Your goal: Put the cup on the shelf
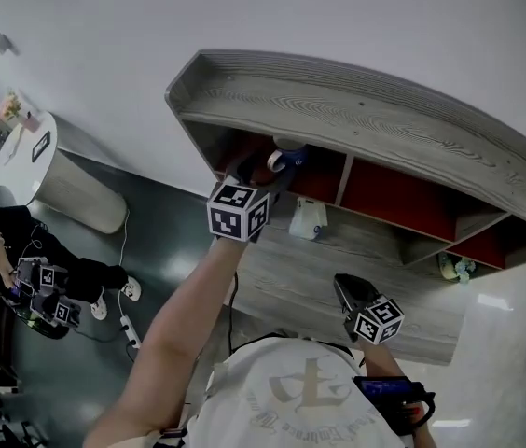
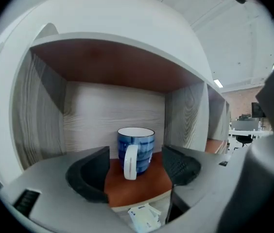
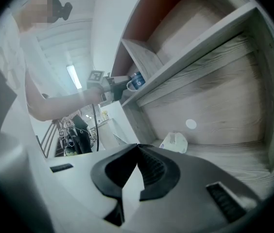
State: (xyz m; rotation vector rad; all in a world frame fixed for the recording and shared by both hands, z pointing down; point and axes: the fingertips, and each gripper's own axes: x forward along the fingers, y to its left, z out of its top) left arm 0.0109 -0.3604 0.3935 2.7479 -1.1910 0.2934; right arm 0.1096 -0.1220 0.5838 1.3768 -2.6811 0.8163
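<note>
Your left gripper (image 2: 136, 166) has its jaws spread wide, touching nothing. The blue striped mug (image 2: 138, 142) stands upright between their tips at centre frame, on the red-brown floor of the shelf (image 2: 103, 110), handle toward the camera. Your right gripper (image 3: 138, 148) has its jaws closed together, empty.

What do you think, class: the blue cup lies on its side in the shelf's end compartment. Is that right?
Not quite. The blue cup stands upright in the shelf's end compartment, not on its side; the left gripper view shows it.
</note>
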